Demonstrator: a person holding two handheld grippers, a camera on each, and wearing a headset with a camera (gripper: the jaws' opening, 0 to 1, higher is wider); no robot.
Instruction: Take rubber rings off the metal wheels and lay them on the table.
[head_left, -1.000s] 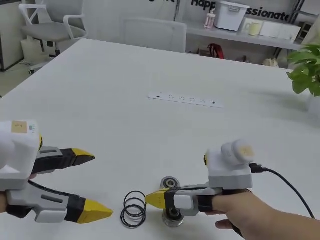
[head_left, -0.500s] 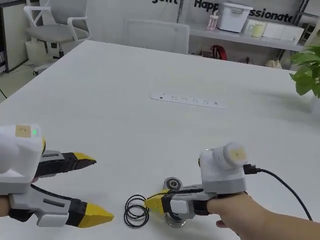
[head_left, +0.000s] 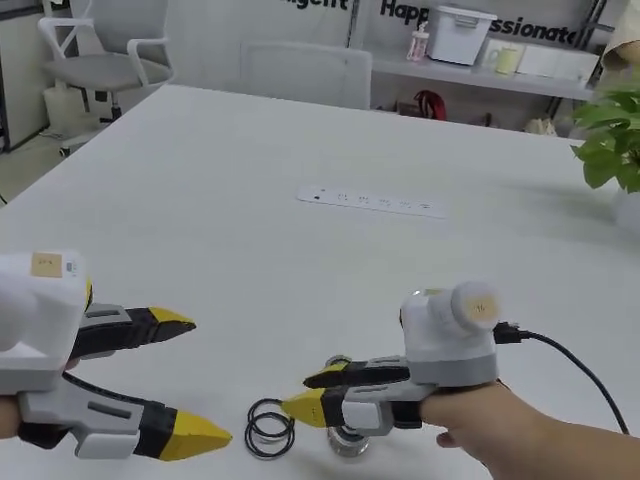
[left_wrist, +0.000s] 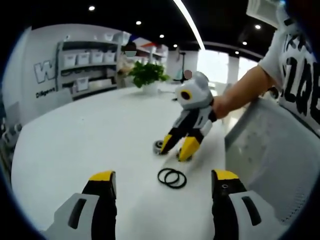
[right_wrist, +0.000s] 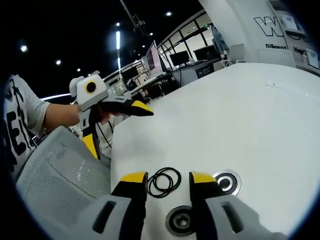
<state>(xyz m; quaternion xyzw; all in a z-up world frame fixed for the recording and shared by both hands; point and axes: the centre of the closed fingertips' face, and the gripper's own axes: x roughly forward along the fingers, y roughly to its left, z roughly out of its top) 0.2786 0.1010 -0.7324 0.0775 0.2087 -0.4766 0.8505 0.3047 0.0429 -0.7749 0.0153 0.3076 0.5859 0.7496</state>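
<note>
White bench, rubber rings lying beside two metal wheels. Right gripper jaws parted, left gripper jaws wide, both empty.

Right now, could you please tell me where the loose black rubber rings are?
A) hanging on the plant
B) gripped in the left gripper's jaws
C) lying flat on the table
C: the rubber rings lie flat on the table, between the left gripper and the right gripper.
</note>
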